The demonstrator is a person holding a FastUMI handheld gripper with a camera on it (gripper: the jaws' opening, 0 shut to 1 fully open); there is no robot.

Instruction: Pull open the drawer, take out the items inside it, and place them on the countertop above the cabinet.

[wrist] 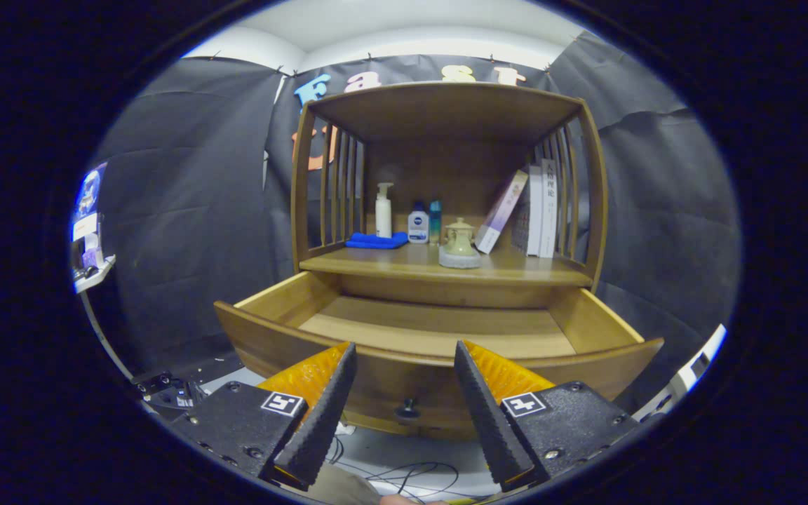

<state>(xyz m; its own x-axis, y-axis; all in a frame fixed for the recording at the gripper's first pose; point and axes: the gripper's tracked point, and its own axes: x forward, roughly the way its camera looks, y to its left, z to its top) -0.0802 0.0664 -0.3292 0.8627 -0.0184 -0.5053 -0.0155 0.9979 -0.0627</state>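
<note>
The gripper (404, 400) hangs with fingers spread, holding nothing, just before the pulled-out drawer (439, 365), its knob (407, 407) between them.

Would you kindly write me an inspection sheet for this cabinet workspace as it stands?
Surface: wooden countertop above the drawer, partly occupied.
Job's things: wooden drawer pulled open; visible floor bare, front part hidden; small dark knob.
Clutter: folded blue cloth, white pump bottle, two small bottles, pale ceramic lidded pot, books on the countertop.
Gripper: fingers open, holding nothing, either side of the knob.
Cables: dark wires on the floor below.
Surroundings: black cloth wall.
</note>
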